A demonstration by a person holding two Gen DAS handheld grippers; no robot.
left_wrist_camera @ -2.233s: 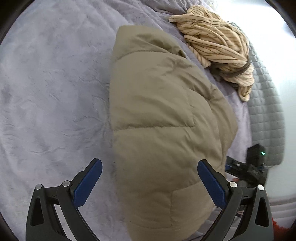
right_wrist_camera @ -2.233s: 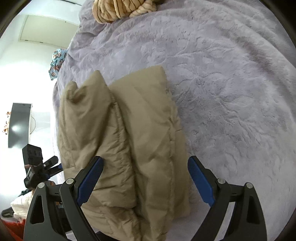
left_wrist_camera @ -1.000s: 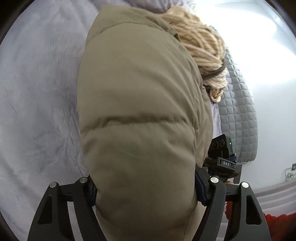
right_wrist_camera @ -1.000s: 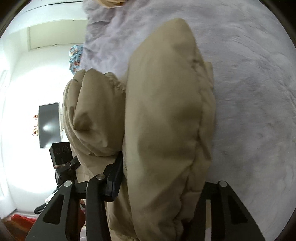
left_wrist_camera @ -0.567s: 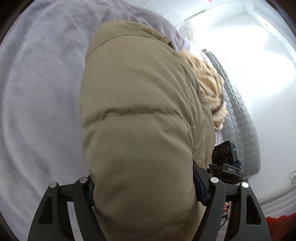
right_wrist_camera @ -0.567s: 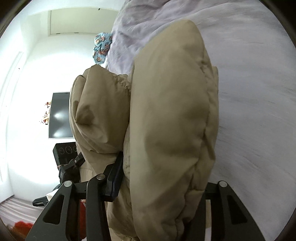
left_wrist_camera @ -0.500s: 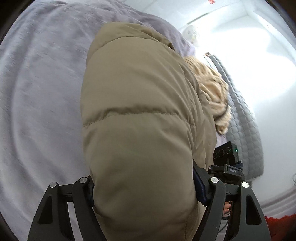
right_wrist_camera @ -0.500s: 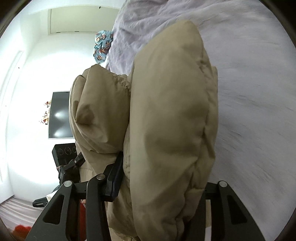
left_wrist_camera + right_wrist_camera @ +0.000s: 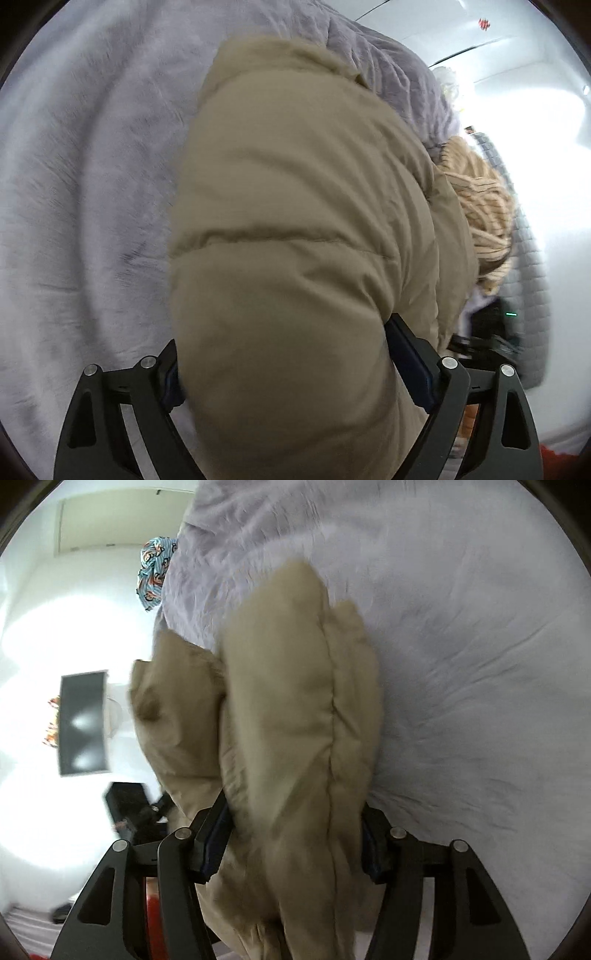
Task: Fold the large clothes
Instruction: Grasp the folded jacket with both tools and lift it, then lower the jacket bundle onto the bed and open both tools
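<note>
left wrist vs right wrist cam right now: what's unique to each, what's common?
Left wrist only: the left gripper clamped on the tan puffer jacket, a beige striped knit garment beyond it, and a grey quilted panel.

Right wrist only: the right gripper clamped on the jacket, a blue patterned cloth at the bed's edge, and a dark wall screen.

Both: the jacket bulging between the fingers, over the lavender plush blanket.

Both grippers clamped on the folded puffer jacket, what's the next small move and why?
Probably carry the khaki puffer jacket toward the striped sweater: the left hand-held gripper and right hand-held gripper both pinch the folded bundle, seemingly lifted off the grey blanket.
</note>
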